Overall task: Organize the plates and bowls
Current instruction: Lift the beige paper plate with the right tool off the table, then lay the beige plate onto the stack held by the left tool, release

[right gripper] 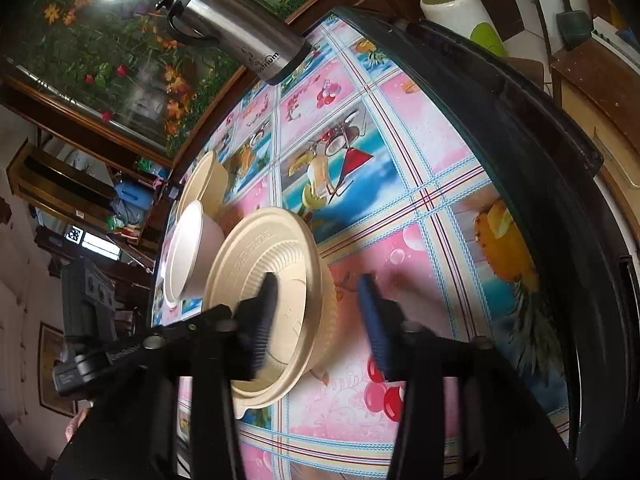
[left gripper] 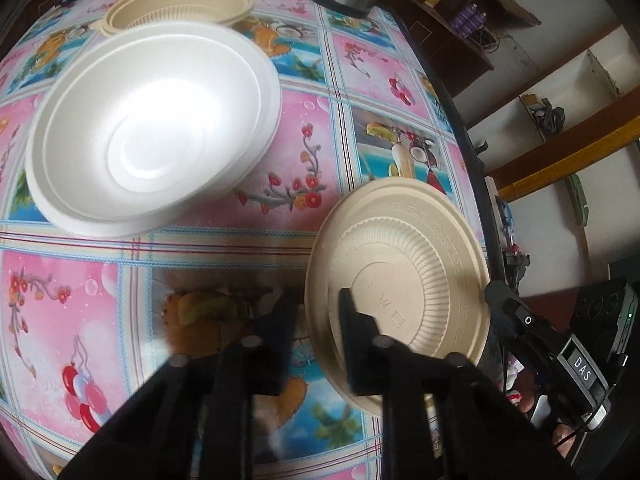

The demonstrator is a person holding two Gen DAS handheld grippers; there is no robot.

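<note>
A beige ribbed bowl [left gripper: 404, 276] stands tilted on its rim near the table's right edge. My left gripper [left gripper: 316, 300] is shut on the bowl's near rim, one finger inside and one outside. In the right wrist view the same beige bowl [right gripper: 256, 260] sits between the fingers of my right gripper [right gripper: 318, 284], which is open: the left finger is inside the bowl and the right finger [right gripper: 372, 320] stands apart from its wall. White nested bowls [left gripper: 152, 128] lie further back, with another beige bowl [left gripper: 180, 4] behind them.
A steel thermos [right gripper: 240, 36] stands at the far end of the table [left gripper: 200, 240], which has a flowered cloth. The table's dark edge [right gripper: 520, 160] runs close on the right. A white and green jar [right gripper: 460, 12] and wooden shelves lie beyond it.
</note>
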